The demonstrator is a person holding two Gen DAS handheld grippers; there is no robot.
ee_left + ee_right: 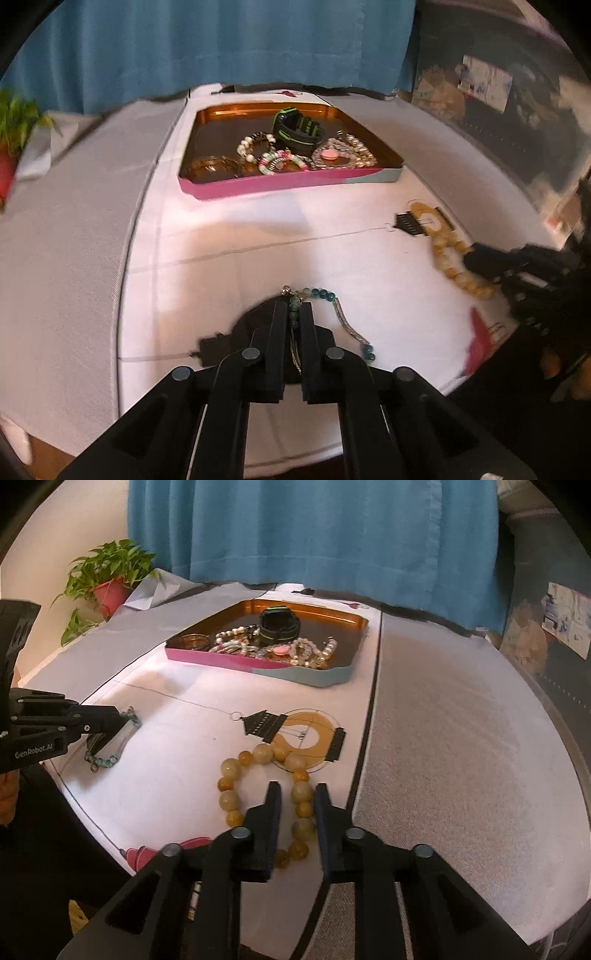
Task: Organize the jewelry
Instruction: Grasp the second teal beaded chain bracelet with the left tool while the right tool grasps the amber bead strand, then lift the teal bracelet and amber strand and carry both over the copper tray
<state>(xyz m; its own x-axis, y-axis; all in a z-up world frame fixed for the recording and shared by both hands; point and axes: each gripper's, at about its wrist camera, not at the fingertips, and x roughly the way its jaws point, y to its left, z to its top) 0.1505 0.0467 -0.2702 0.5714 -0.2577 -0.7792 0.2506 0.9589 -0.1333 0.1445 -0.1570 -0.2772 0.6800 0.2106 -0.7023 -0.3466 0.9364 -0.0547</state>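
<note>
Two bracelets left to move; the tray already holds most of the jewelry.

The teal bead bracelet [320,295] lies low in the left wrist frame, pinched in the left gripper [294,306]; the amber bead bracelet [258,794] sits low centre in the right wrist frame, the right gripper [297,788] clamped on its strand. The tray [236,662], upper centre, carries a watch [277,624] and several bracelets.

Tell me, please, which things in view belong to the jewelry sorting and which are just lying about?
Part of the job:
- teal bead bracelet, pinched in the left gripper
- yellow bead bracelet, clamped by the right gripper
- tray holding bracelets and a watch

Just lying about:
- potted plant
- blue curtain
</note>
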